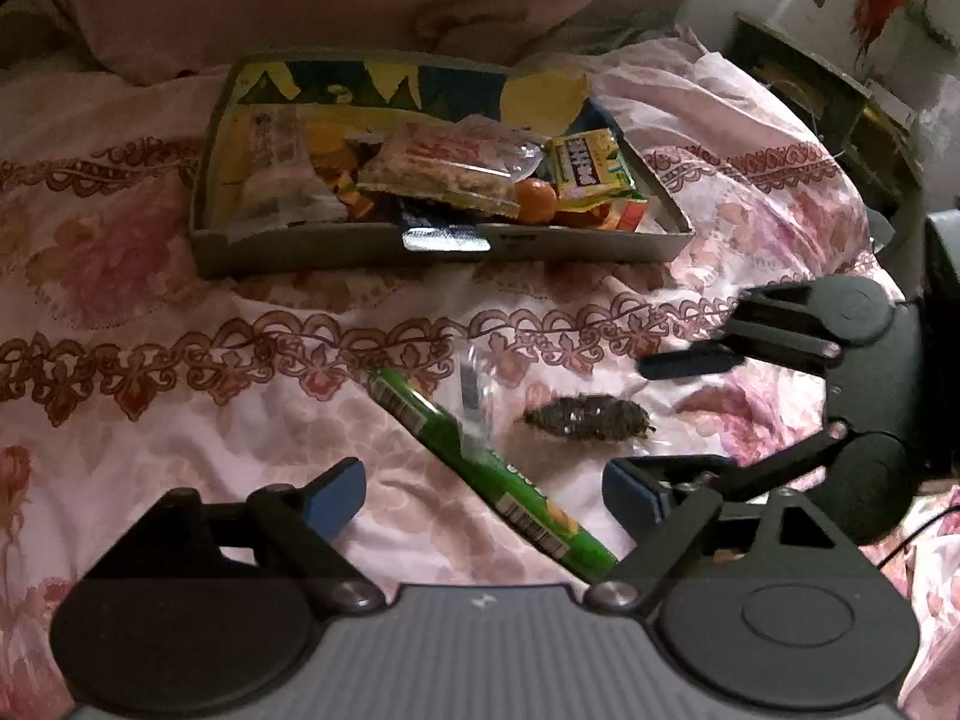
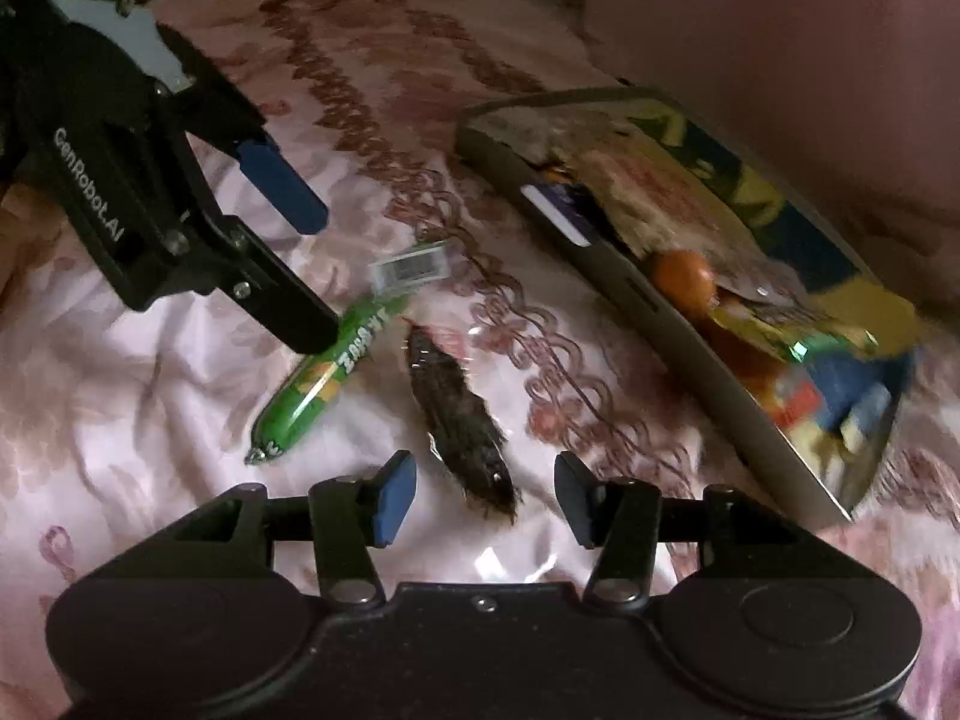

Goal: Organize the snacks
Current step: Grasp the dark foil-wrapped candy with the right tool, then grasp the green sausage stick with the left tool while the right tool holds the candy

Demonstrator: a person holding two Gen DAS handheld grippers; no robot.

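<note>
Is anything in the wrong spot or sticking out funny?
Yes. Two snacks lie loose on the bedspread outside the box: a green tube snack and a dark snack in clear wrap. Also, a dark packet in the box hangs over its front edge.

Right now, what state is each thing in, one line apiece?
Box: open-topped, on the bedspread, piled with snack packets.
Orange: inside the box, near its front wall.
Green tube: lying flat on the bedspread, outside the box.
Dark snack: in clear wrap, flat beside the tube, not boxed.
Left gripper: open, over the tube, gripping nothing.
Right gripper: open, straddling the dark snack, pads not pressing.
</note>
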